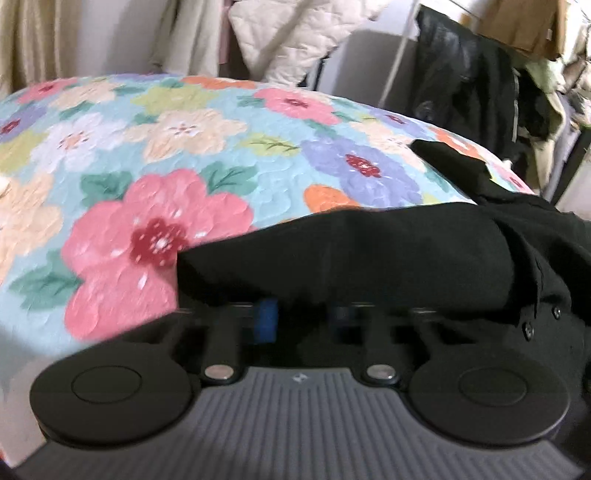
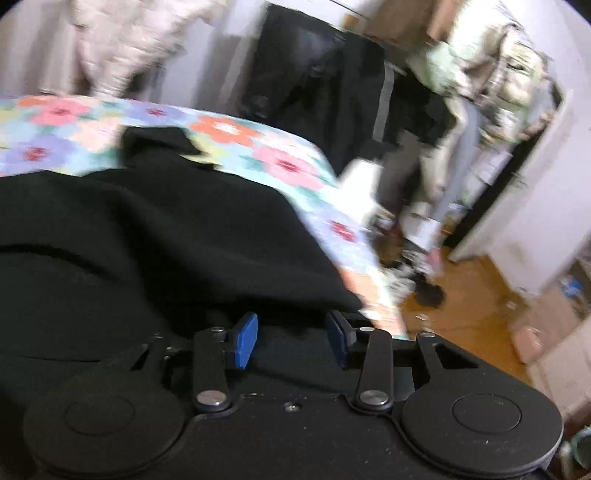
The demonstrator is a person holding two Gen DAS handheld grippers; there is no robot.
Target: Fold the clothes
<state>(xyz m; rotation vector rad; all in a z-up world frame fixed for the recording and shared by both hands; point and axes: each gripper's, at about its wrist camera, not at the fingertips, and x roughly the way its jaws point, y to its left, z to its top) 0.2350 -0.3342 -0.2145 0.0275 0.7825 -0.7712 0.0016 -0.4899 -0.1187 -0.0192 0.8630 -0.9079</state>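
On the flower-printed quilt [image 1: 155,155] we find the black garment [image 1: 369,251] lying in a loose heap toward the near right corner of the bed, one flap of it reaching back across the quilt. In the left wrist view its front fold drapes straight over the left gripper [image 1: 301,319], so that we see only a strip of one blue pad [image 1: 266,320] and a dim trace of the other; the two sit apart with dark cloth over them, but we cannot tell whether they are pinching anything. In the right wrist view the right gripper [image 2: 291,341] shows both blue pads [image 2: 245,341] clearly, spread with a gap between them; the garment's hem hangs just above and in front of them, and black cloth seems to lie in the gap, though blur keeps us from saying that the pads touch it.

The only marking we can make out is a small pale logo on the ribbed grey housing of the left gripper, too soft to read. We see no label or print on the garment itself.

Beyond the bed hang a pale quilted coat [image 1: 295,33] and a dark jacket [image 1: 465,74], and a wooden floor [image 2: 472,295] shows at the right.
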